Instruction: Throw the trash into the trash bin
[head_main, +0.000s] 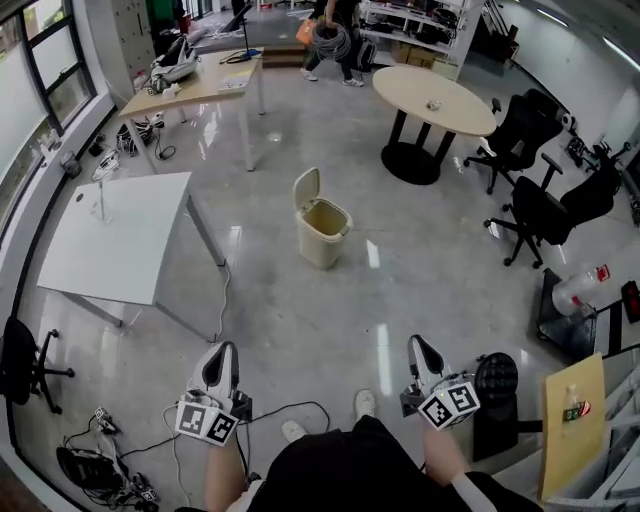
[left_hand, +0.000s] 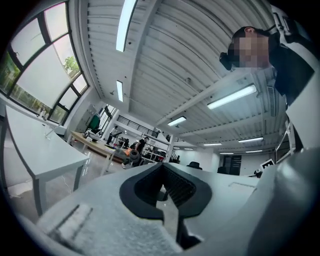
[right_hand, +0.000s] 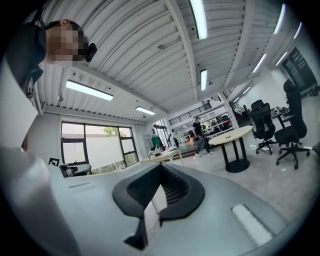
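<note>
Grippers, two, hand-held, each white with black ribbed pads and a cube of square markers. Left gripper: jaws closed tip to tip, nothing between them and nothing touched; it is held low over bare grey floor, pointing forward. Right gripper: jaws likewise fully closed on themselves, holding nothing and in contact with nothing; it is level with the left one, just beside a black round-topped stool. Beige plastic trash bin, squarish, with its flip lid standing open at the far edge: upright on the floor ahead of both grippers and well apart from them, between a white rectangular table and a round beige table on a black pedestal. The bin's mouth shows tan inner walls; whether anything lies at the bottom cannot be told. Clear plastic bottle with a red cap: lying on a low black stand at the right, well apart from the bin. Long wooden desk beyond the white table, with equipment on it. Black office chairs, two, right of the round table. Person at the far end carrying a coil of cable.
</note>
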